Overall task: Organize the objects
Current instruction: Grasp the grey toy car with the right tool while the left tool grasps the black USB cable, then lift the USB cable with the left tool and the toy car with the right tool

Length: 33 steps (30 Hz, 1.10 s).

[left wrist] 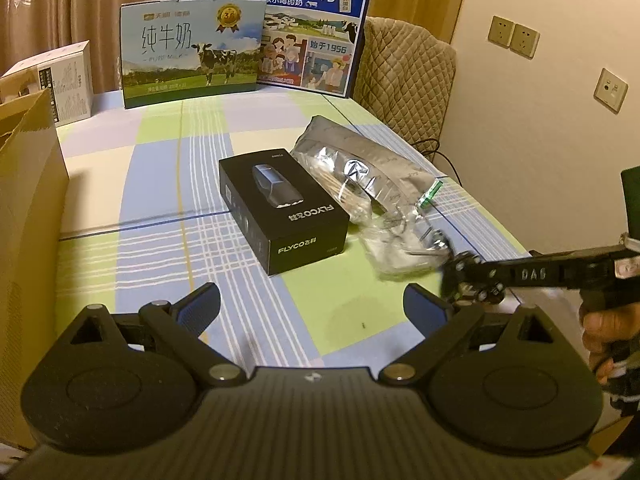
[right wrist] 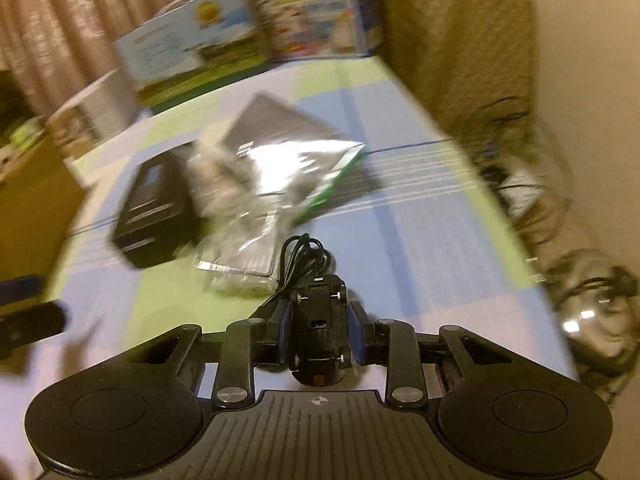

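A: Right wrist view: right hand-held gripper (right wrist: pixel 318 334) clenched on a small black device (right wrist: pixel 318 320), cable trailing, above the desk (right wrist: pixel 420 248).

B: Left wrist view only: left hand-held gripper (left wrist: pixel 312 300) released, empty; black FLYCO box (left wrist: pixel 280 208) beside plastic bags (left wrist: pixel 372 200).

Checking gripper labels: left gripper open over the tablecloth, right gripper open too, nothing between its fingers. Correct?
Not quite. The left gripper is open, but the right gripper is shut on a small black device, as the right wrist view shows.
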Motion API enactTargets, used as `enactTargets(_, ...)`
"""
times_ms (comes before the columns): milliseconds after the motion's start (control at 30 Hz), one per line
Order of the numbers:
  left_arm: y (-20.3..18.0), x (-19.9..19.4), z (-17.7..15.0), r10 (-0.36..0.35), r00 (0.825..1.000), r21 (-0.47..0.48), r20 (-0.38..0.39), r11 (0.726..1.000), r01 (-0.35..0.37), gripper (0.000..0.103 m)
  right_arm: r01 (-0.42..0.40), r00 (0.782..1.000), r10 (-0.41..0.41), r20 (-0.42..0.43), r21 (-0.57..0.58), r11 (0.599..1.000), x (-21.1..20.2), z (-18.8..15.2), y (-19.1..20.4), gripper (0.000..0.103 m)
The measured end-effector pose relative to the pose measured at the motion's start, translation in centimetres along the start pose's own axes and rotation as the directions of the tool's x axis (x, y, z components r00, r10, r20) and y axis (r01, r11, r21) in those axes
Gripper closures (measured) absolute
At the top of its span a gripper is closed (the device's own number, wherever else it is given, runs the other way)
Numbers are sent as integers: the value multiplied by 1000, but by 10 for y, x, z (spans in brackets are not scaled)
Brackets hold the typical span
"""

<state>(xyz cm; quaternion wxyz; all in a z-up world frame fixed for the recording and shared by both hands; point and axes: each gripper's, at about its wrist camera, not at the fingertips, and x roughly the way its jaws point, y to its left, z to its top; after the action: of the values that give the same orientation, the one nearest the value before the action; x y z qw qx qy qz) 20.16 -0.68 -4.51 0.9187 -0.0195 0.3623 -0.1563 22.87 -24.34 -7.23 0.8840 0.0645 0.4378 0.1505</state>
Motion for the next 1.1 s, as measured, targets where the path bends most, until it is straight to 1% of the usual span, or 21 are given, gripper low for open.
enactTargets(67,0,0,-1,-5,1000,5,-2,1000,5,7,-89,996,89,-31,6,996,5,-3,7,77)
enactTargets(100,0,0,-2,-7,1000,9,-6,1000,7,7,-149,987,149,-52,12,989,7,-4,10,76)
enactTargets(133,-1,0,-3,-9,1000,14,-9,1000,9,7,-190,980,190,-66,14,982,8,-5,13,77)
enactTargets(167,-2,1,-3,-14,1000,19,-14,1000,14,7,-212,975,212,-72,5,977,8,-6,17,77)
enactTargets(200,-3,1,-4,-20,1000,25,-19,999,20,7,-200,978,199,-68,-9,980,6,-6,20,77)
enactTargets(300,-9,6,-7,-42,999,46,-35,998,43,8,-106,994,104,-45,-34,994,1,-3,17,77)
enactTargets(400,-21,14,-8,-66,997,102,-49,992,70,18,-34,999,34,-36,-13,999,-2,-3,9,76)
enactTargets(467,-30,20,-9,-78,996,153,-50,985,84,29,-9,999,9,-39,-5,1000,-3,-4,4,76)
enactTargets(600,-48,37,-7,-103,993,238,-60,965,114,41,3,1000,-3,-31,-10,1000,-5,-4,-1,76)
enactTargets(667,-55,46,-7,-116,991,271,-67,954,130,50,4,1000,-4,-24,-9,1000,-6,-4,-1,76)
enactTargets(700,-57,51,-6,-118,990,288,-74,948,134,53,-2,1000,2,-21,-6,1000,-6,-4,-2,76)
enactTargets(733,-59,56,-6,-116,990,298,-80,945,135,59,-5,1000,5,-20,-5,1000,-6,-3,-1,76)
enactTargets(800,-61,64,-7,-112,990,310,-91,941,135,65,-13,1000,13,-20,-8,1000,-6,-2,0,76)
enactTargets(867,-63,69,-8,-110,988,320,-104,937,138,82,-16,1000,16,-21,-12,1000,-4,-2,1,76)
enactTargets(1033,-64,60,-12,-104,985,315,-137,938,142,84,-13,999,11,-42,-30,999,0,-3,6,75)
enactTargets(1100,-63,52,-16,-92,984,293,-155,947,134,84,-5,999,2,-48,-56,998,0,-5,11,70)
